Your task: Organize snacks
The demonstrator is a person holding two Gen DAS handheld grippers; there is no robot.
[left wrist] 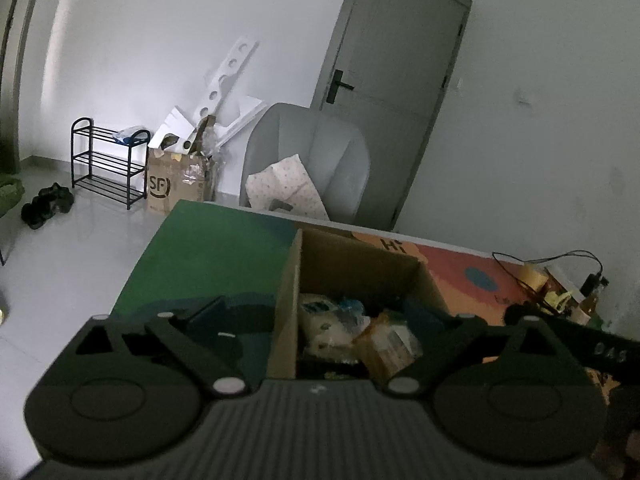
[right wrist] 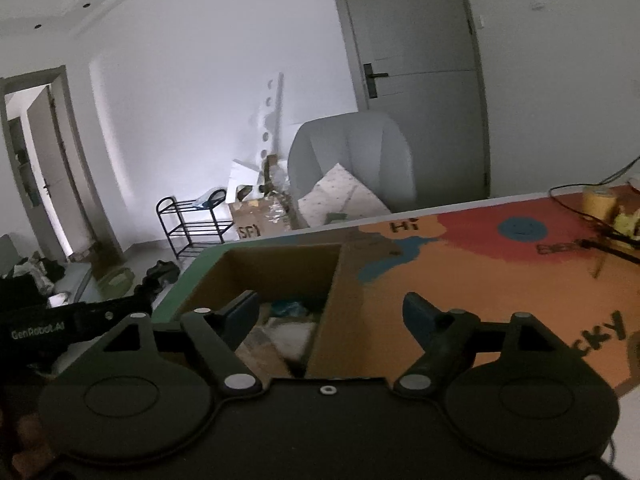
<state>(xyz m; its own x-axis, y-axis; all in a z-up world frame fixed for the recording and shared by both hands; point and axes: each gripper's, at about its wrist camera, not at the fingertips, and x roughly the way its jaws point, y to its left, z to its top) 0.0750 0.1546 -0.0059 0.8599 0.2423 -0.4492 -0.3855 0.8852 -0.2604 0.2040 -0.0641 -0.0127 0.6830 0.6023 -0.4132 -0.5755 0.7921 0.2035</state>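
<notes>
An open cardboard box stands on a colourful table mat. Inside lie several snack packets, among them a white one and an orange-brown one. My left gripper is open wide and straddles the box's left wall without touching it. My right gripper is open too, with the box's right wall between its fingers and untouched. Each gripper shows at the edge of the other's view: the left gripper's body and the right gripper's body.
A tape roll and black cables lie at the mat's far right. Behind the table stands a grey chair with a patterned cushion. On the floor are a black shoe rack and a brown carton.
</notes>
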